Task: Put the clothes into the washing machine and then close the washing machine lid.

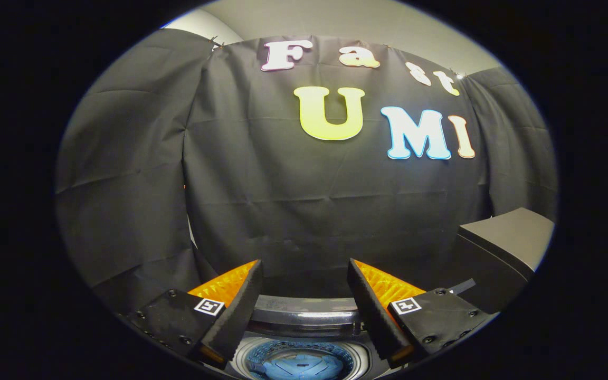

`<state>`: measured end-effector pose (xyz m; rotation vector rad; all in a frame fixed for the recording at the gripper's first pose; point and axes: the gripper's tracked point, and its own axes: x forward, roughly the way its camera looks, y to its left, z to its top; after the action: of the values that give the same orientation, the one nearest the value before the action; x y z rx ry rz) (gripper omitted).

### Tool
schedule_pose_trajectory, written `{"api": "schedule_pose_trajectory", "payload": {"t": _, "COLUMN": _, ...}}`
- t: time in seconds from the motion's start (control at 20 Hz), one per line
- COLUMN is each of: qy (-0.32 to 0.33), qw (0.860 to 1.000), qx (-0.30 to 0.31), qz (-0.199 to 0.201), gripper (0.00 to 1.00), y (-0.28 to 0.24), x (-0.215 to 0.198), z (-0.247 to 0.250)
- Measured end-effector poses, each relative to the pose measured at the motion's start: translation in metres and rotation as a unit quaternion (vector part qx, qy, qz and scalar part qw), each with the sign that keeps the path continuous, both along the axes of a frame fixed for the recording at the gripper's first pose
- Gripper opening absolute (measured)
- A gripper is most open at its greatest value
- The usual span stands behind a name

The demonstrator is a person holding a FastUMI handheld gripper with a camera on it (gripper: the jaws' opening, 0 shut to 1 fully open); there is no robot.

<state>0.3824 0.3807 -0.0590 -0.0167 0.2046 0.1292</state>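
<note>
Tool [304, 274] held wide open, nothing gripped, above washing machine drum [298, 364]; blue garment [296, 368] seen inside drum, lid [306, 311] raised.

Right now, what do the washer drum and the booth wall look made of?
Washer drum: likely metal wall with a moulded plastic base, judging by rows of perforations and sheen. Booth wall: matte woven black cloth, creased and sagging. The gripper hangs above, jaws open, holding nothing.
</note>
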Motion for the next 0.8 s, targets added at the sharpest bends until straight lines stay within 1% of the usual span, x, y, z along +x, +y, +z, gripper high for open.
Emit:
{"api": "schedule_pose_trajectory", "payload": {"t": 0.4, "qy": -0.001, "qw": 1.000, "qx": 0.000, "qz": 0.003, "gripper": 0.99, "y": -0.001, "x": -0.023, "z": -0.012}}
{"api": "schedule_pose_trajectory", "payload": {"t": 0.65, "qy": 0.010, "qw": 1.000, "qx": -0.001, "qz": 0.010, "gripper": 0.99, "y": 0.000, "x": -0.036, "z": -0.025}}
{"api": "schedule_pose_trajectory", "payload": {"t": 0.8, "qy": 0.062, "qw": 0.998, "qx": -0.016, "qz": 0.017, "gripper": 0.99, "y": -0.001, "x": -0.045, "z": -0.060}}
